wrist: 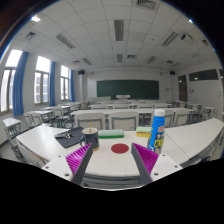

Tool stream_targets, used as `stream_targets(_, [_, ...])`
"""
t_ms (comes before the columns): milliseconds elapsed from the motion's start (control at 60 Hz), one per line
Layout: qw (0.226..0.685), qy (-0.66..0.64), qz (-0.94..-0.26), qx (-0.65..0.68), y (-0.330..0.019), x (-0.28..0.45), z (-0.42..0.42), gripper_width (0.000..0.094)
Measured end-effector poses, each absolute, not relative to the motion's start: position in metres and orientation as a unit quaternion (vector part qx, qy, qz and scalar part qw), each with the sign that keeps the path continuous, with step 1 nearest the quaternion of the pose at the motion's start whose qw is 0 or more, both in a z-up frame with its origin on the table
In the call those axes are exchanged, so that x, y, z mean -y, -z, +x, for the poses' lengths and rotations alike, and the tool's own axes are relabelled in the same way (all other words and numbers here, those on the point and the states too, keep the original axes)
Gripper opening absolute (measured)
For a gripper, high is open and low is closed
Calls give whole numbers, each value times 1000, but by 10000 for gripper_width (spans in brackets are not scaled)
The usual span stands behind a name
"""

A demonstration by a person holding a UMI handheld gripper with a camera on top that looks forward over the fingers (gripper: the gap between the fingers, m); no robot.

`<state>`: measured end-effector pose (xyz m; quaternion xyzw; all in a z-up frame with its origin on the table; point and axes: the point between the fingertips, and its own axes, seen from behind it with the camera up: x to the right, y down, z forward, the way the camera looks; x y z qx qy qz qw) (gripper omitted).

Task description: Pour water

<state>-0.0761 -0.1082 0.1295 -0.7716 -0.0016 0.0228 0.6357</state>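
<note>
Dark round cup sat left, just beyond the left pad; looked light and stiff. Red round coaster lay between the fingers. Tall blue plastic bottle stood right, likely slick: grip mid-body. Tool was open, empty. White surface had room; edges near.

Place: classroom.
Far wall, well beyond the tongs: long dark chalkboard.
Middle ground, ahead of the tongs: rows of pale desks with chairs.
Left of the tongs: tall windows, blue curtains.
Overhead: white panelled ceiling, strip lights.
Nearest, under the tongs: pale bench.
</note>
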Motion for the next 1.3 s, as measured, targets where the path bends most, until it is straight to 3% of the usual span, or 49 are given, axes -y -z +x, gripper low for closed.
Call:
stream_targets(383, [640,63,-764,-55,-127,60,45,836])
stream_targets(650, [623,69,-774,-86,-89,-27,114,827])
stream_targets(700, [627,57,-774,-73,-86,-41,108,751])
stream_targets(733, [627,51,-776,-57,-82,-45,101,603])
stream_targets(750, [628,51,-775,-51,-81,-44,100,572])
stream_targets(967, [663,76,-743,-47,-84,-49,96,361])
stream_targets(1033, [660,86,-745,-42,-85,-51,98,352])
stream_targets(1117, [657,160,-737,14,-106,-52,92,352])
stream_targets(1300, [618,355,-662,230,-190,-77,29,350])
